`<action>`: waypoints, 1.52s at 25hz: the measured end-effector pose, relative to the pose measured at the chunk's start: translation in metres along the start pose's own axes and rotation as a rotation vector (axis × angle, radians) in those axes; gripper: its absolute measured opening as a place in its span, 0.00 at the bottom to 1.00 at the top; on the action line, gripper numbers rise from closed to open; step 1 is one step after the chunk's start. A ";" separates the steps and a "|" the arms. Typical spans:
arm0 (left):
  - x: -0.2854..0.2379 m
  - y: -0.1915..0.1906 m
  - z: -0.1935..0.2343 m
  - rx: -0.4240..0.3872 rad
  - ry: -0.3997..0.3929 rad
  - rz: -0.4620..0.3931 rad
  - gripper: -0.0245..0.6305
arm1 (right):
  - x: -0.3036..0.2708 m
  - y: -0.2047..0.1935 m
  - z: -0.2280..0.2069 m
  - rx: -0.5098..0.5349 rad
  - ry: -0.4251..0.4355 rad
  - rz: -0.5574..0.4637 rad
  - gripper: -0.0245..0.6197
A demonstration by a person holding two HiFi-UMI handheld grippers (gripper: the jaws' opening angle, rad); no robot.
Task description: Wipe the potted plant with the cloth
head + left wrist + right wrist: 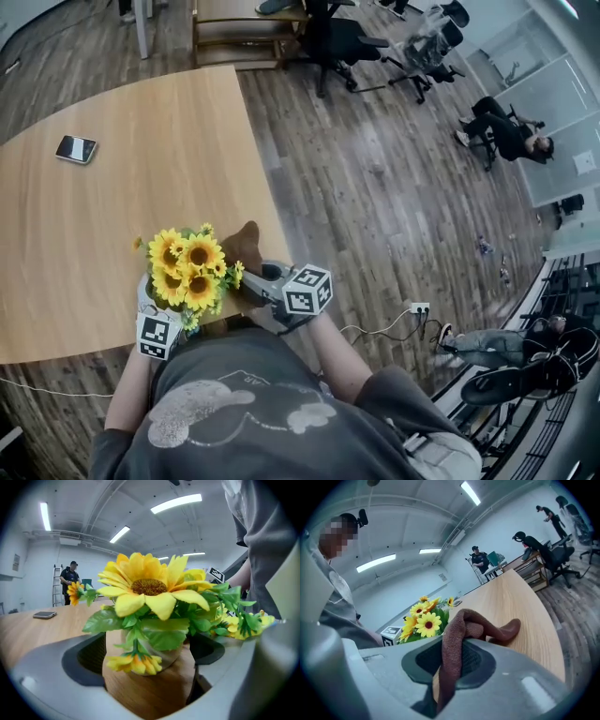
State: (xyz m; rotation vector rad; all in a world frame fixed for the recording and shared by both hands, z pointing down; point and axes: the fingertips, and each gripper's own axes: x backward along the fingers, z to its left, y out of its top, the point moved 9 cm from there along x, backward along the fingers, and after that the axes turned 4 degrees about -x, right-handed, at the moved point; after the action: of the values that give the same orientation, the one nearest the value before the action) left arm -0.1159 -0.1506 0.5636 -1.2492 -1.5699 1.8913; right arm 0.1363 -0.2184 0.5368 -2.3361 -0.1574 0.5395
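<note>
The potted plant (190,270), a bunch of yellow sunflowers with green leaves, stands near the front edge of the wooden table (141,187). In the left gripper view its pale pot (166,653) sits between the jaws of my left gripper (149,644). They are spread wide, and a sliver of table shows on each side of the pot. My right gripper (248,281) is just right of the flowers, shut on a brown cloth (461,625) that hangs pinched between its pads. The cloth's free end (246,246) droops onto the table beside the plant (424,620).
A phone (75,148) lies at the table's far left. The table's right edge (267,187) drops to a wood floor with a power strip (419,307) and cable. Office chairs (337,42) and a seated person (506,131) are farther off.
</note>
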 end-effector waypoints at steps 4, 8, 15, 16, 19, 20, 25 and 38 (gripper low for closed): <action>0.020 -0.010 0.002 0.060 0.039 -0.025 0.93 | 0.007 0.001 0.002 0.009 -0.073 -0.053 0.11; 0.051 -0.010 0.014 0.142 0.108 -0.055 0.87 | 0.013 0.002 0.008 0.022 -0.190 -0.126 0.11; 0.099 -0.007 0.039 0.171 0.173 -0.153 0.48 | 0.029 0.010 0.026 0.021 -0.359 -0.308 0.11; 0.104 -0.004 0.042 0.167 0.176 -0.171 0.41 | 0.032 0.009 0.030 0.026 -0.372 -0.326 0.11; 0.118 0.000 0.043 0.170 0.197 -0.214 0.22 | 0.042 0.001 0.044 0.040 -0.401 -0.367 0.11; 0.121 -0.001 0.042 0.171 0.204 -0.217 0.15 | 0.046 -0.003 0.047 0.042 -0.409 -0.376 0.11; 0.128 -0.004 0.034 0.159 0.201 -0.179 0.07 | 0.059 -0.018 0.058 0.040 -0.432 -0.395 0.11; 0.175 0.000 -0.044 0.153 0.275 -0.184 0.07 | 0.115 -0.079 0.108 0.069 -0.372 -0.407 0.11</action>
State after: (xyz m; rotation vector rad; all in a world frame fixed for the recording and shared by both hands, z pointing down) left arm -0.1729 0.0074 0.4967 -1.1951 -1.3228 1.6150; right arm 0.1978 -0.0622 0.4815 -2.0373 -0.7564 0.7492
